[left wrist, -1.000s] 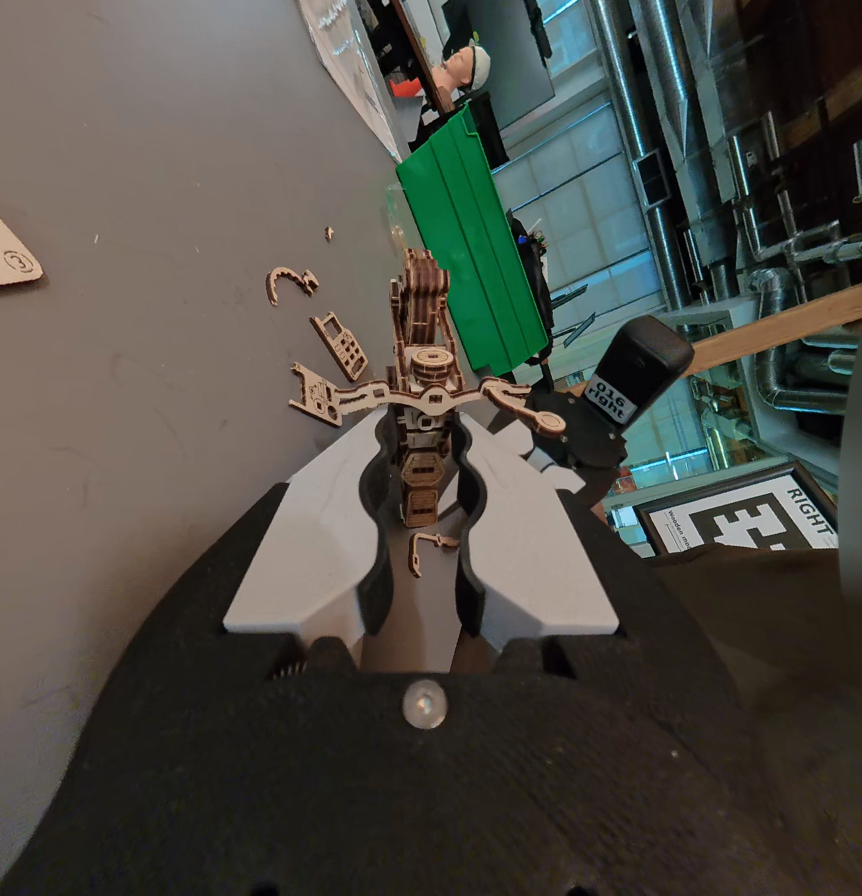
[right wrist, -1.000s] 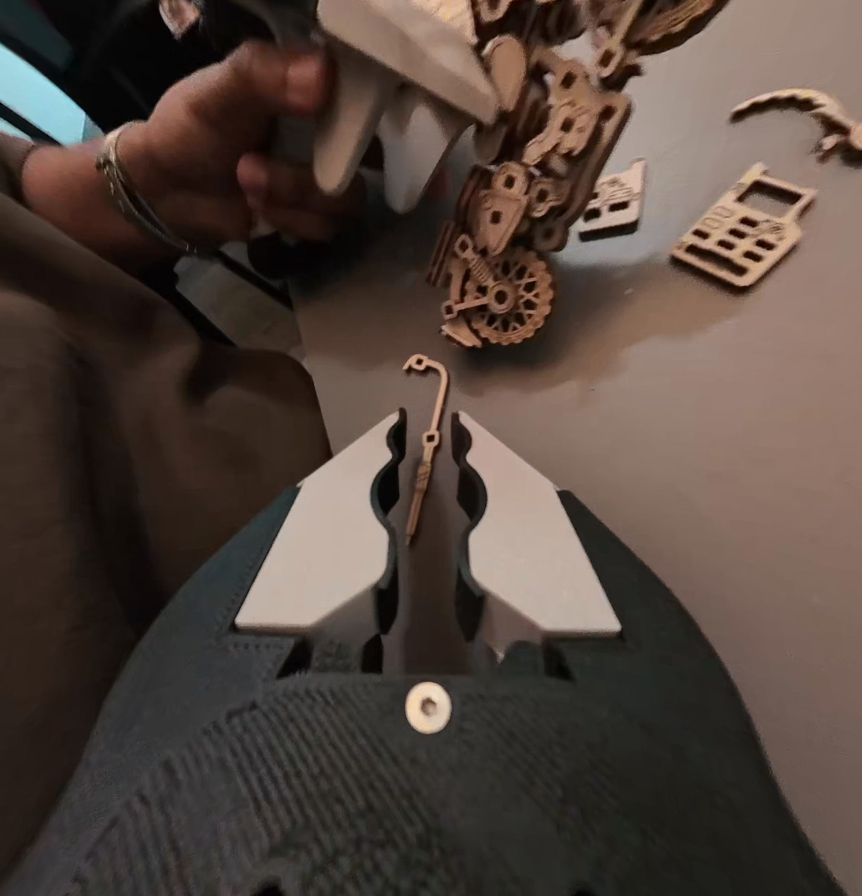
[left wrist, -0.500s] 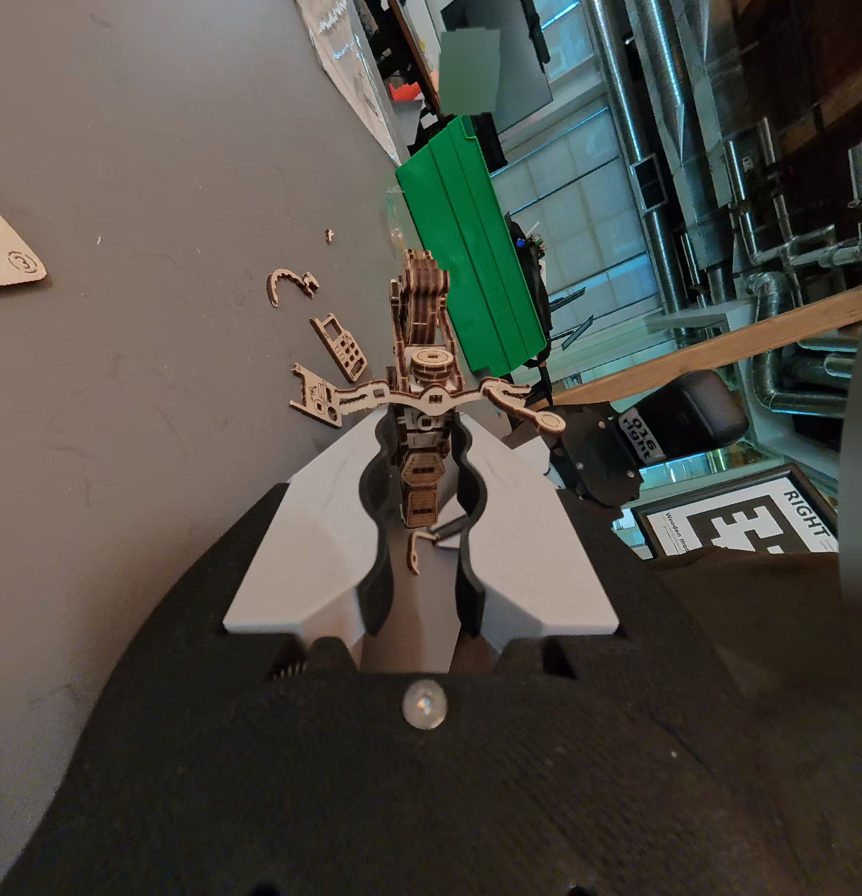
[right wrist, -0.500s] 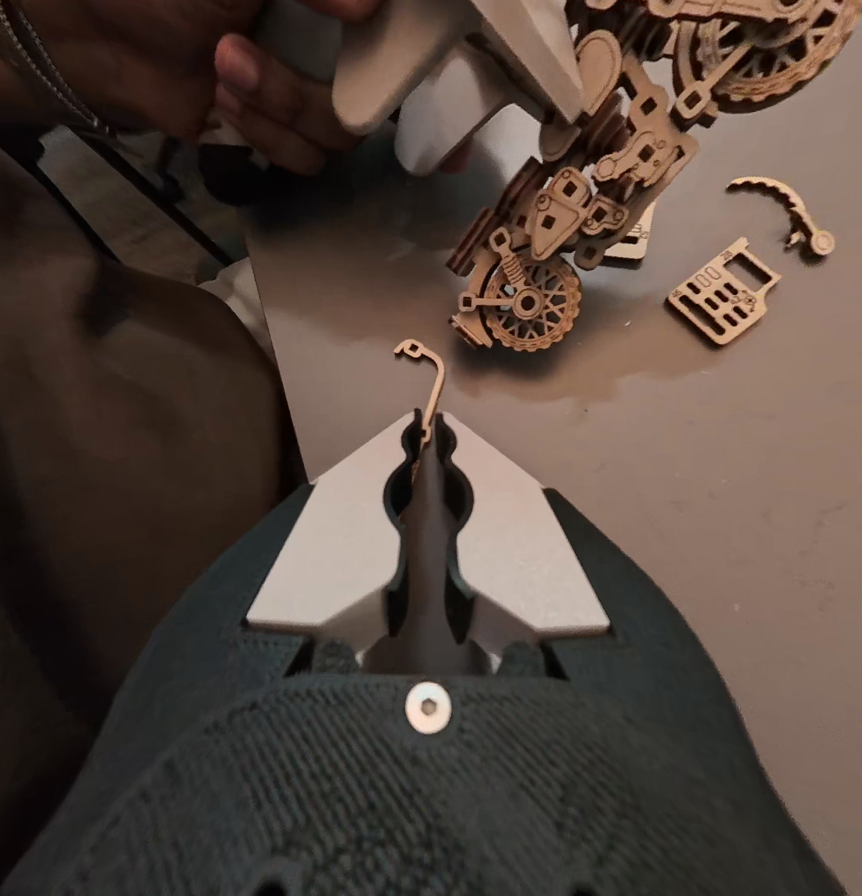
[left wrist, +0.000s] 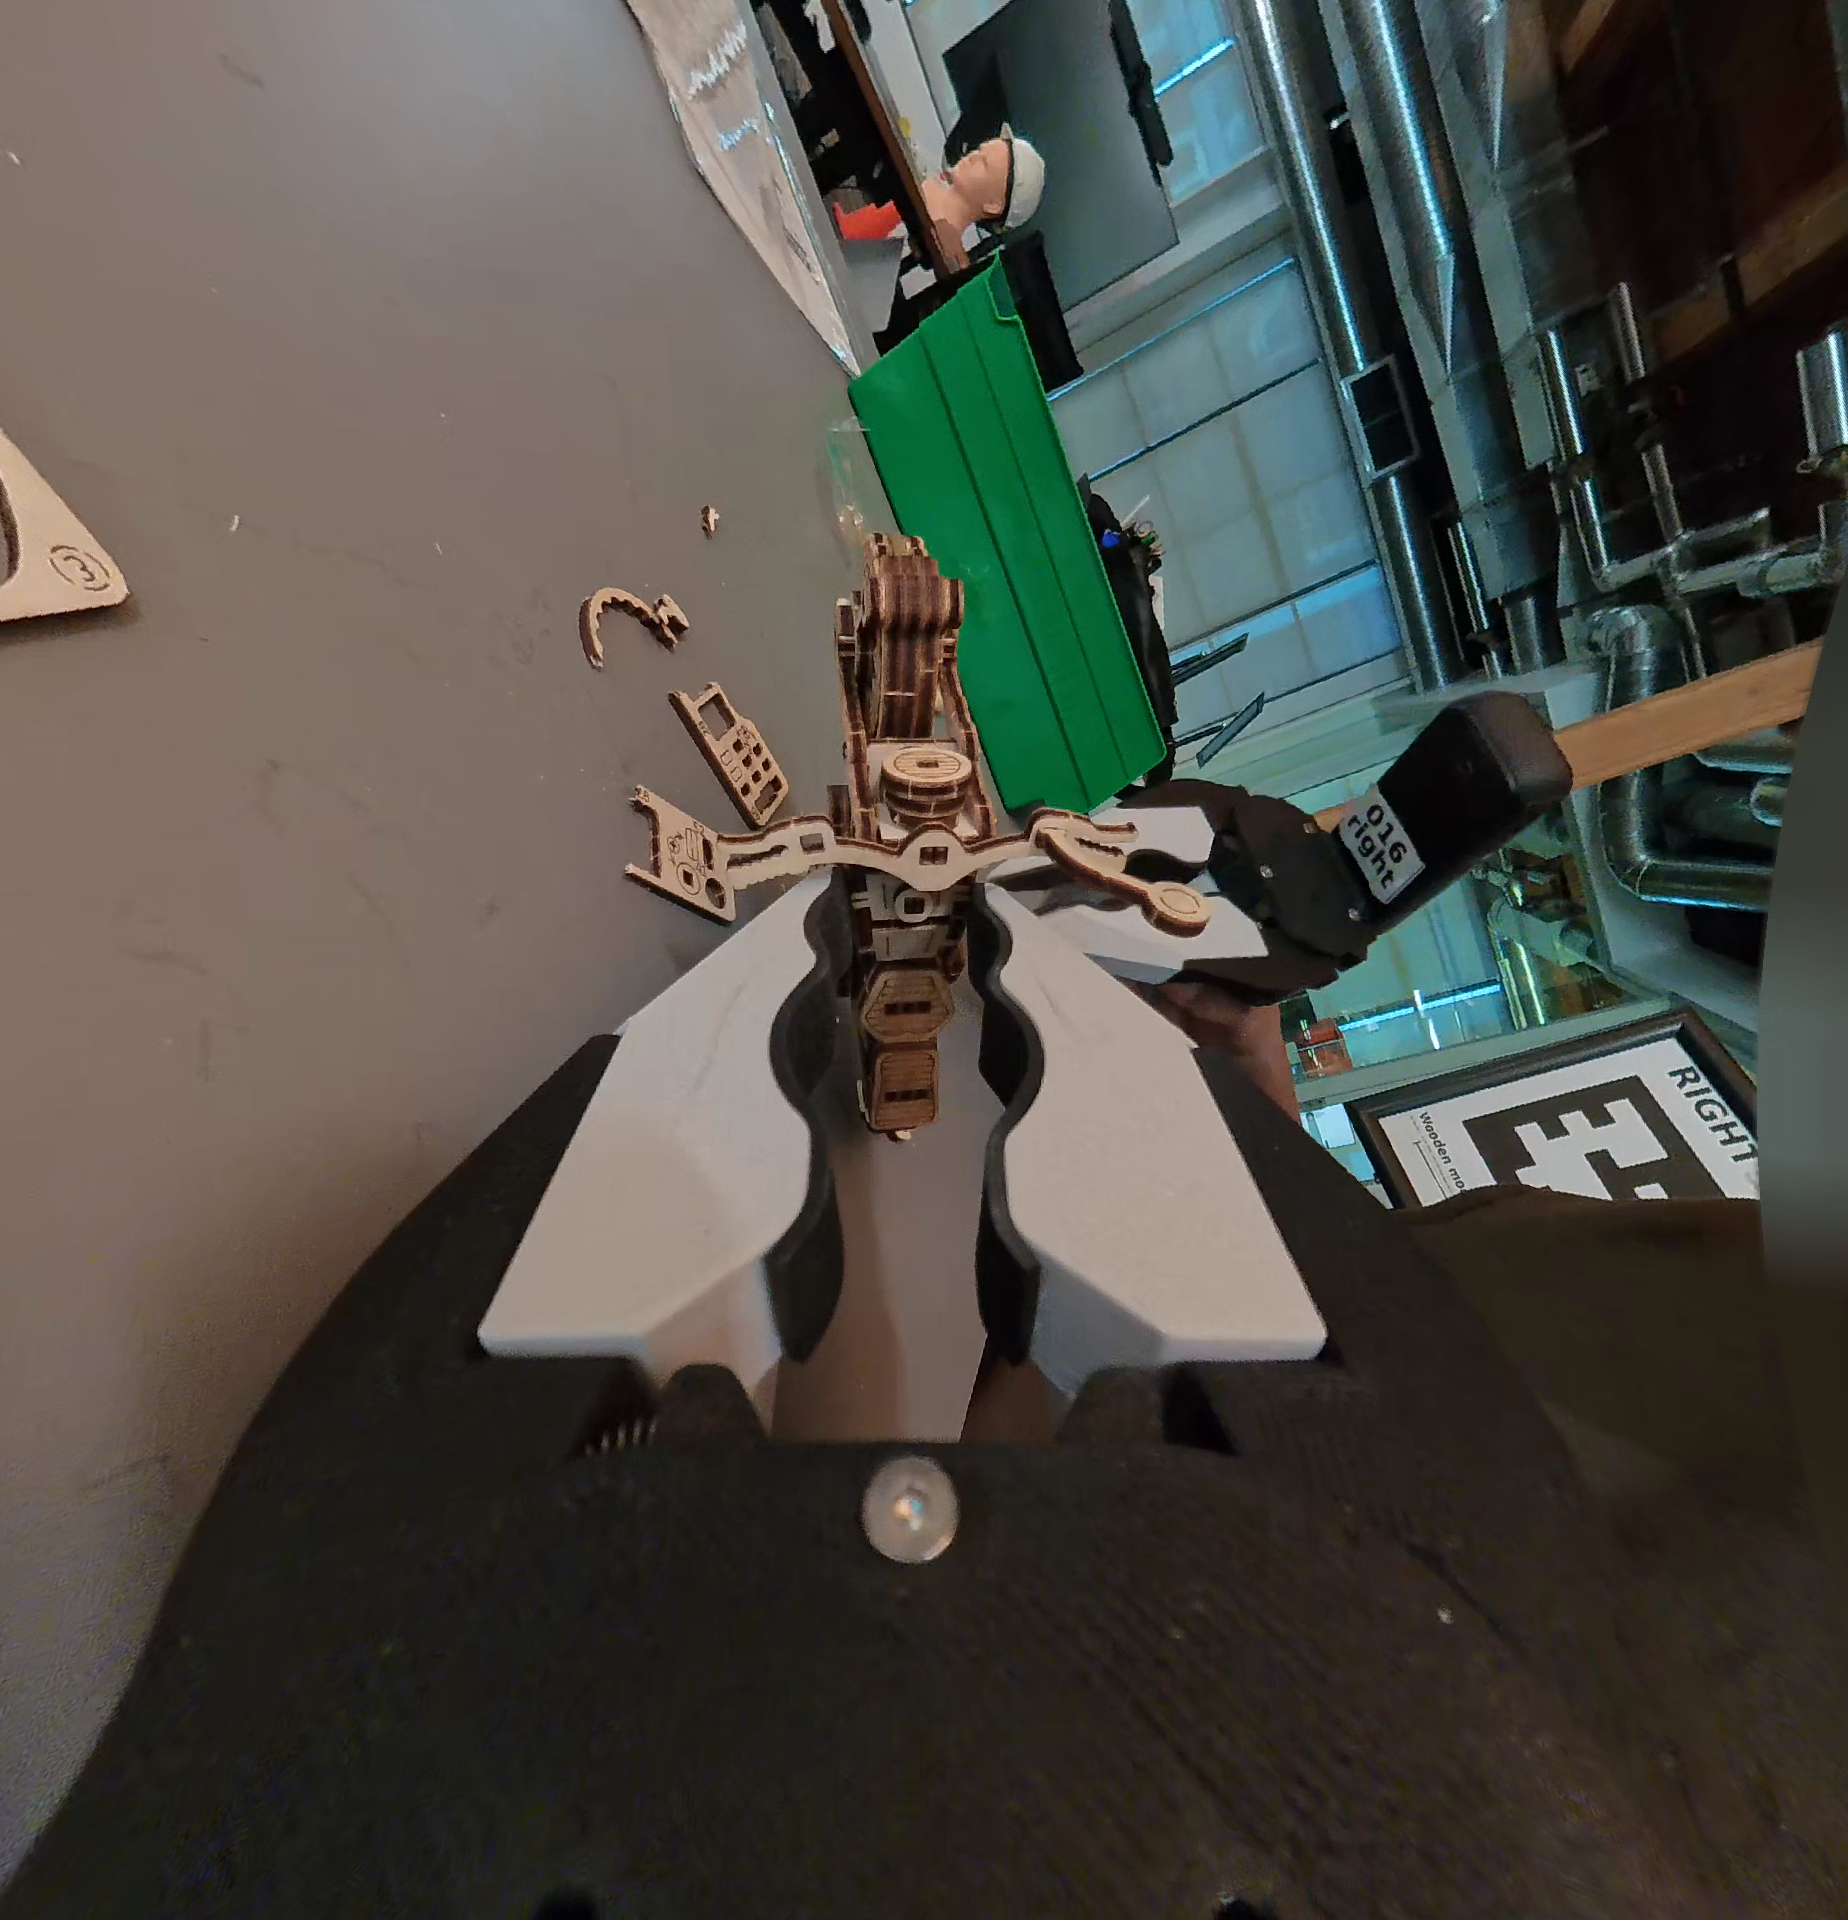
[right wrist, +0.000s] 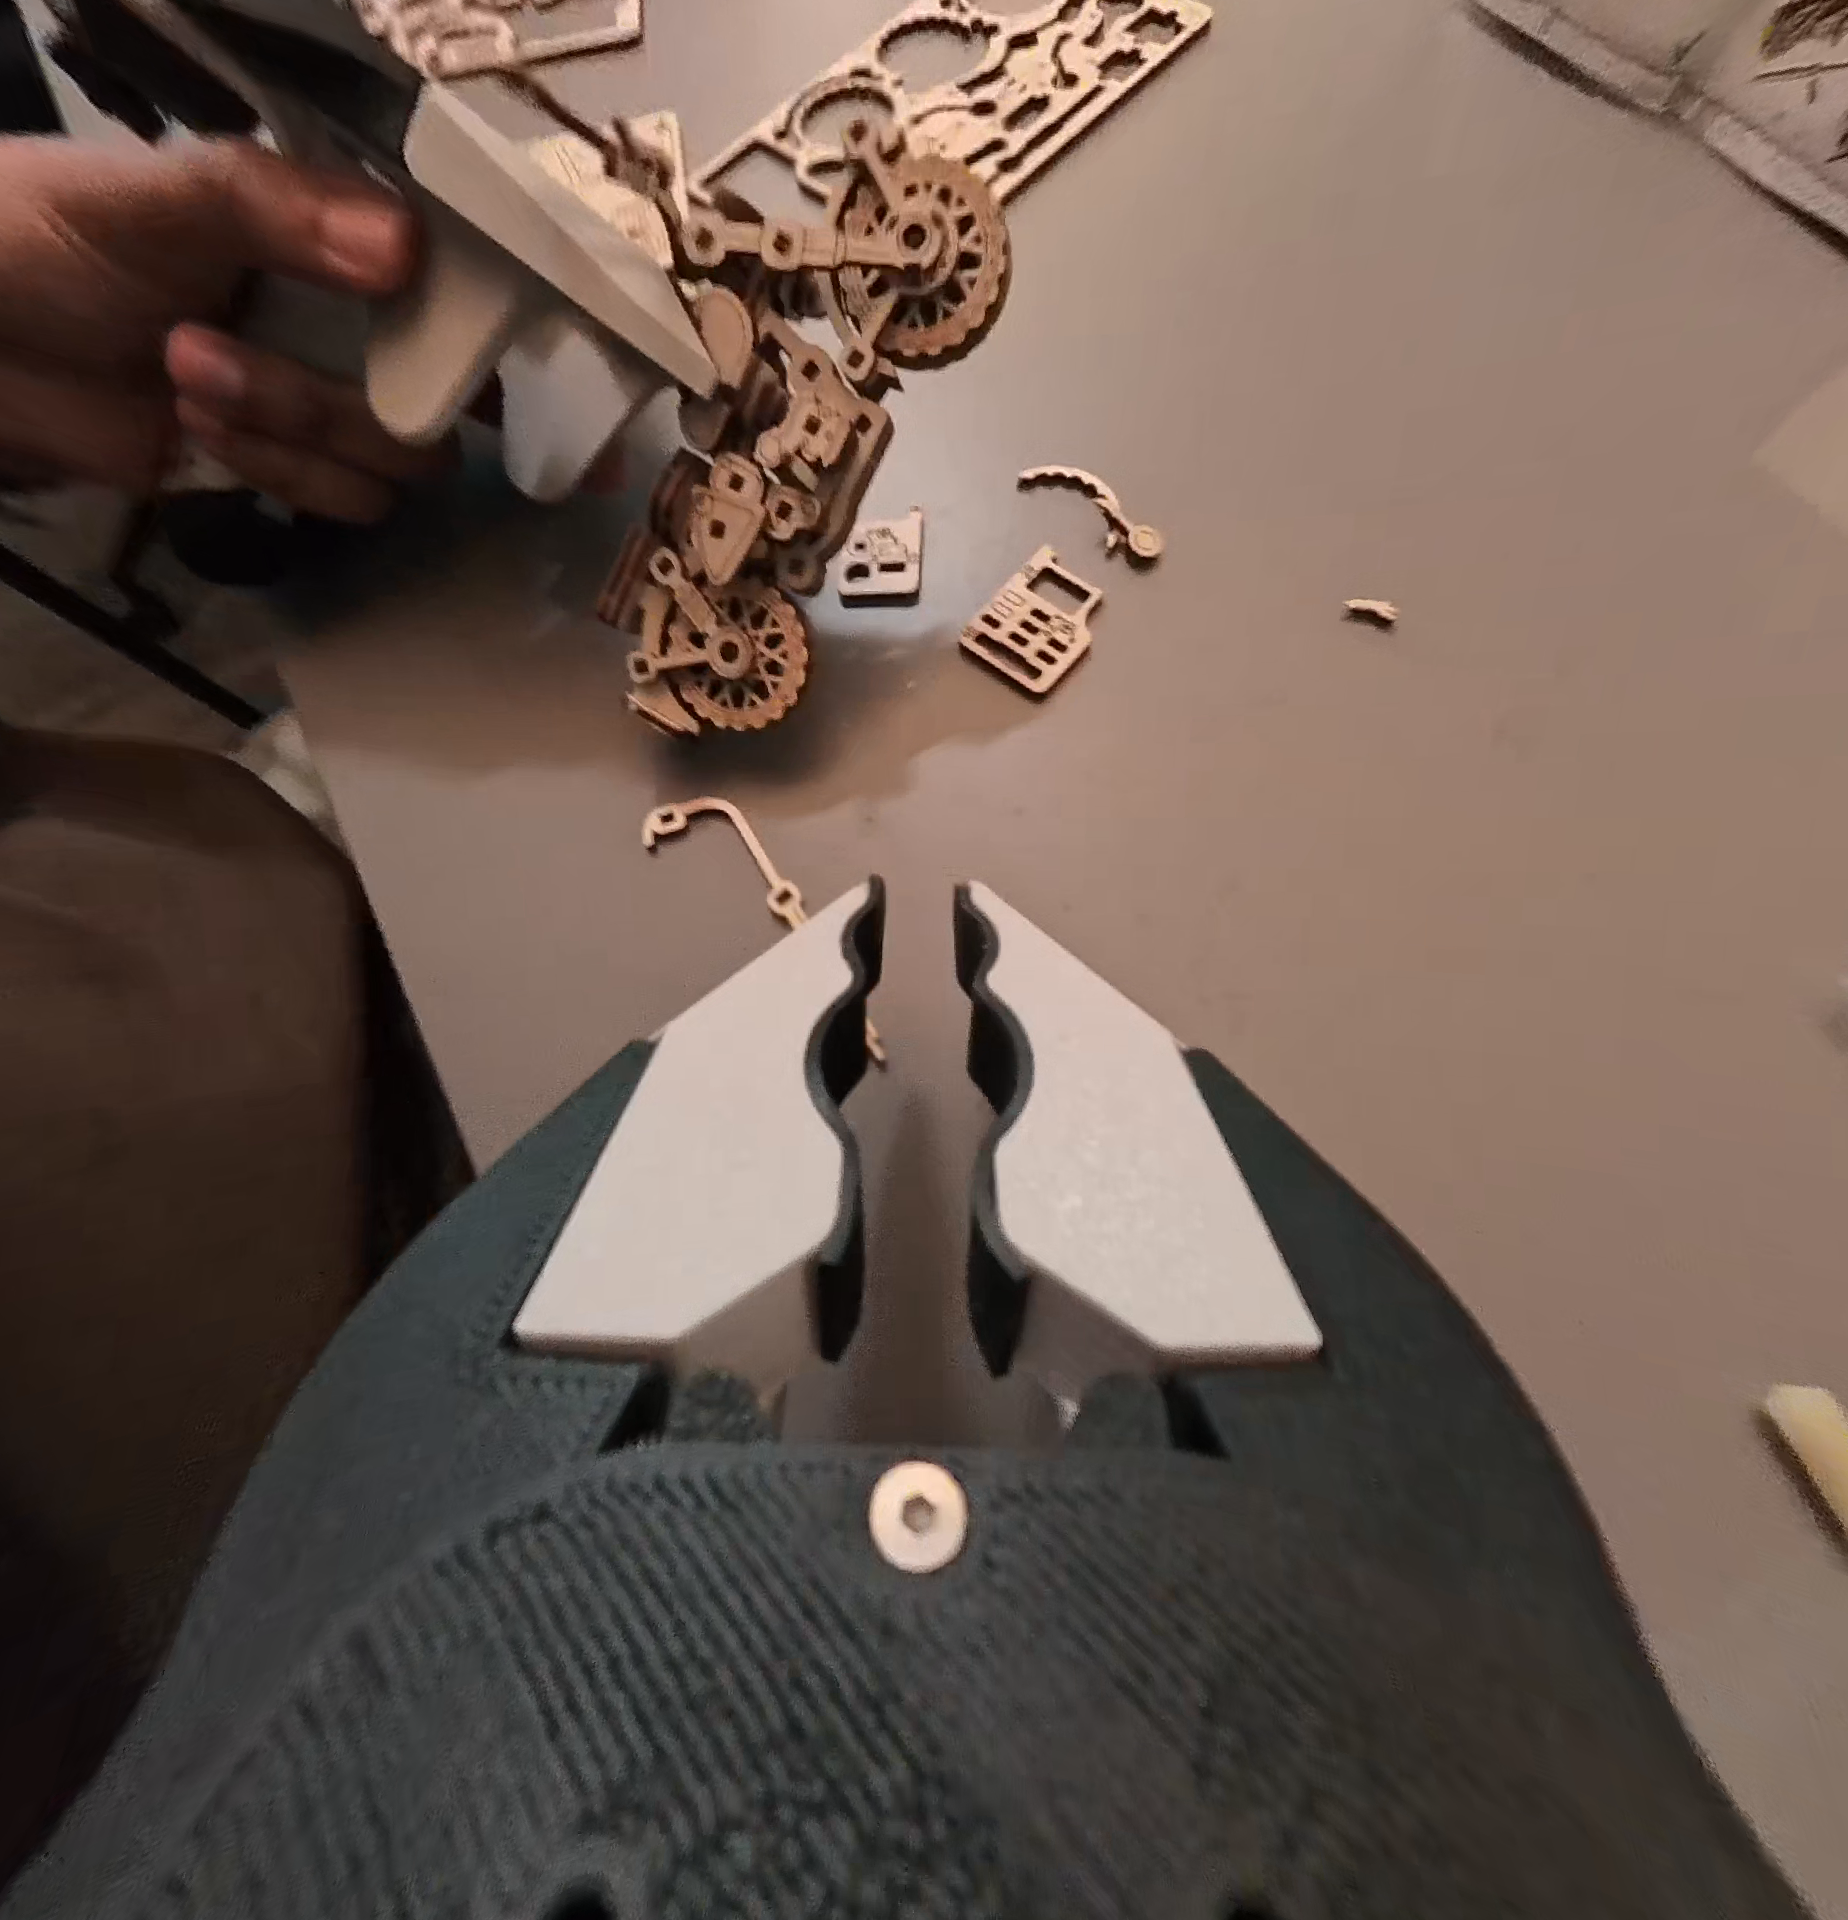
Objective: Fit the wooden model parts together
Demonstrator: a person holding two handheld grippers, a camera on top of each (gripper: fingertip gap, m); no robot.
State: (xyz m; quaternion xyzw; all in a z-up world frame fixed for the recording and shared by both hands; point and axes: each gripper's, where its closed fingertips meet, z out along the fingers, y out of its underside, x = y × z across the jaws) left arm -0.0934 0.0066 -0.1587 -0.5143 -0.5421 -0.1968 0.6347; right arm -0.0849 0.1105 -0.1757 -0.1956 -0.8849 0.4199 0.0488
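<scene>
Since half a second ago the right claw (right wrist: 918, 904) has parted again and backed off; its fingers, then pinched on the thin hooked wooden strip (right wrist: 728, 847), now stand apart with nothing between them. Strip lies flat on the grey table (right wrist: 1419, 831), its lower end passing under the left finger tip. Pick-up looks to have failed or been abandoned.

Left claw (left wrist: 904, 904) clamped on the wooden motorcycle model (left wrist: 904, 821), held just above the table, near its left edge; a hand (right wrist: 172, 332) grips that tool.

Progress: model looks largely built. Two spoked, toothed wheels, layered frame, engine blocks, handlebar with one lever on its right end. Pale plywood with dark laser-burnt edges, thin and fiddly.

Left to do, as I judge it: hooked strip still loose; also loose just right of the model are a small square piece (right wrist: 884, 561), a gridded panel (right wrist: 1032, 621), a toothed curved lever (right wrist: 1091, 499). Punched-out parts sheet (right wrist: 1003, 83) lies at far side. Several fits remain.
</scene>
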